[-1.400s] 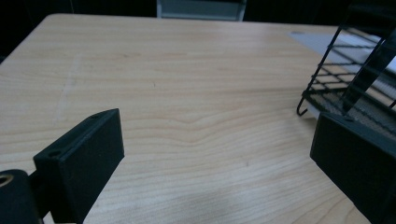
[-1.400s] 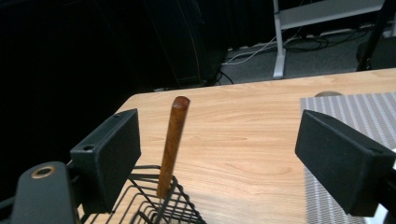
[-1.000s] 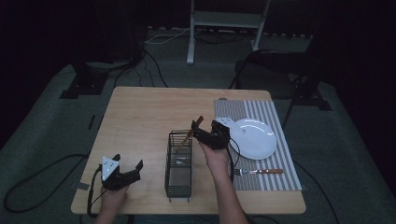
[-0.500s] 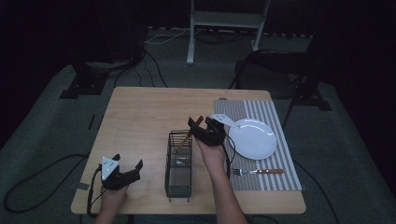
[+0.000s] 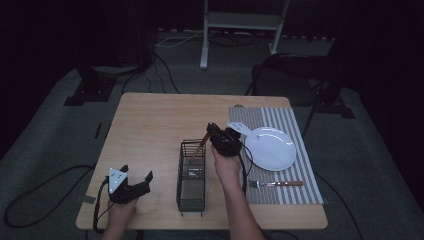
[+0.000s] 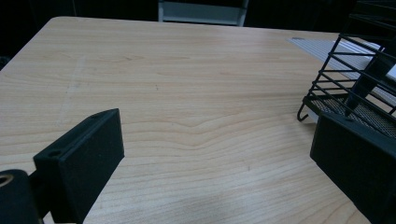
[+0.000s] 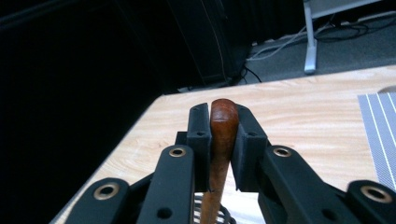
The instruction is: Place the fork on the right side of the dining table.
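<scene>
A black wire caddy stands in the middle of the wooden table, and a utensil with a brown wooden handle leans out of its far end. My right gripper has just been closing, and its jaws now clamp the top of that handle. In the right gripper view the right gripper has both pads pressed on the wood. My left gripper rests near the table's front left corner, open with nothing between its jaws. In the left gripper view the left gripper faces bare tabletop, with the caddy at the right.
A striped placemat at the right carries a white plate and a wooden-handled fork. Dark floor with cables, a chair and stand legs surrounds the table.
The right gripper shifted a little left onto the leaning wooden handle and its jaws closed on it. The left gripper stayed put.
</scene>
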The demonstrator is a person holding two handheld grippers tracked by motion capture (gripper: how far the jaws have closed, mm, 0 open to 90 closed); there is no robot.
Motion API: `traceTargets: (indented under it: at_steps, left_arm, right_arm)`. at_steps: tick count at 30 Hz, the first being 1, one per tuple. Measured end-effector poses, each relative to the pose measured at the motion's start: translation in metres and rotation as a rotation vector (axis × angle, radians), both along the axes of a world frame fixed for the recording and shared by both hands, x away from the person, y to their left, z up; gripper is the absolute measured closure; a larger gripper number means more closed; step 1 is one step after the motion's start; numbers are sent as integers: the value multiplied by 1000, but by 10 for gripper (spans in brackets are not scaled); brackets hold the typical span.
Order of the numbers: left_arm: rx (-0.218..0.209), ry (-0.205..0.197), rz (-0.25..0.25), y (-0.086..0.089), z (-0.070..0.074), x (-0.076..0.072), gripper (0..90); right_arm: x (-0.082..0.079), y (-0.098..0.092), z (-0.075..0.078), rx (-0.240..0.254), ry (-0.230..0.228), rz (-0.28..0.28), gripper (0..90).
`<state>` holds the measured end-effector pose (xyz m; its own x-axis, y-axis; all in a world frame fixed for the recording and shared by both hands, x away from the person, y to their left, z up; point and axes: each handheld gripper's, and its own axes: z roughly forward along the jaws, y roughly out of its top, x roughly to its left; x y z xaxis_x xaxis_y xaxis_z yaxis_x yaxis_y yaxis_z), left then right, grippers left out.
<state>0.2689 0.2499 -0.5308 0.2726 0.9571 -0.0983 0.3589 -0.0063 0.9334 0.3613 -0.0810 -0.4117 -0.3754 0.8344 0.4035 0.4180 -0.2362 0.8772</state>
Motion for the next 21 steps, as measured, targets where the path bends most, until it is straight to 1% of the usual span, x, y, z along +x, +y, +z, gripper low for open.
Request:
traceTargets:
  at_steps: [3, 5, 7, 8, 9, 10, 12, 13, 17, 20, 21]
  left_arm:
    - [-2, 0, 1, 1, 0, 0, 27]
    - [-1, 2, 1, 1, 0, 0, 28]
    - [1, 2, -4, 0, 0, 0, 28]
    - [1, 2, -4, 0, 0, 0, 27]
    - [2, 3, -6, 1, 0, 1, 28]
    - [2, 3, -6, 1, 0, 1, 27]
    - [0, 4, -4, 0, 0, 1, 27]
    - [2, 4, -5, 0, 0, 1, 27]
    - [3, 3, -2, 1, 0, 0, 28]
    - [6, 6, -2, 0, 0, 0, 28]
    - [9, 8, -5, 0, 0, 0, 28]
  right_arm:
    - [-1, 2, 5, -19, -18, 4, 803]
    - [-2, 0, 8, 7, -14, 19, 804]
    - [-4, -1, 14, 12, -32, 22, 804]
    - [-4, -1, 14, 12, -32, 22, 804]
    - [-6, -3, 19, 50, -39, 36, 804]
    - [-7, -4, 21, 58, -43, 39, 804]
    - [-9, -5, 27, 53, -63, 40, 804]
    - [-10, -6, 30, 62, -69, 43, 804]
    - [-12, -10, 41, 64, -96, 43, 804]
    - [-10, -15, 48, 89, -99, 50, 804]
    - [-9, -18, 51, 112, -101, 52, 804]
